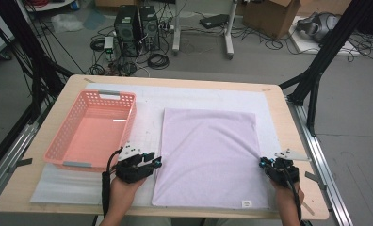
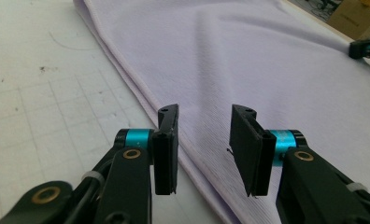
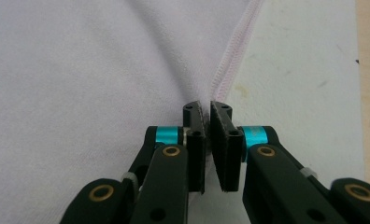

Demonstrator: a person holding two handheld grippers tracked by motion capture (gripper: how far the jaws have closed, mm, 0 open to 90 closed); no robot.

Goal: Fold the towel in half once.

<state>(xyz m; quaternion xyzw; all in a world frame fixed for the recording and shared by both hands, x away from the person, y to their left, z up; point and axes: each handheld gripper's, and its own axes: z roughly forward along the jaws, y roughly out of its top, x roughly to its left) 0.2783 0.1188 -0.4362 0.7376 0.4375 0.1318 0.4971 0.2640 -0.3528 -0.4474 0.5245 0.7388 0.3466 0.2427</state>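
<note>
A folded lavender cloth (image 1: 208,155) lies flat on the white mat, with a small white tag at its near edge. My left gripper (image 1: 157,162) stands open at the cloth's left edge. In the left gripper view its jaws (image 2: 204,112) are spread over the hem of the cloth (image 2: 248,60), with nothing pinched between them. My right gripper (image 1: 261,163) sits at the cloth's right edge. In the right gripper view that gripper (image 3: 206,106) is shut on a raised pinch of the cloth (image 3: 80,70) beside its stitched hem.
A pink plastic basket (image 1: 58,142) stands to the left of the cloth, close behind my left gripper. The white gridded mat (image 1: 147,122) covers most of the wooden table (image 1: 295,141). The other gripper (image 2: 366,46) shows far off in the left gripper view.
</note>
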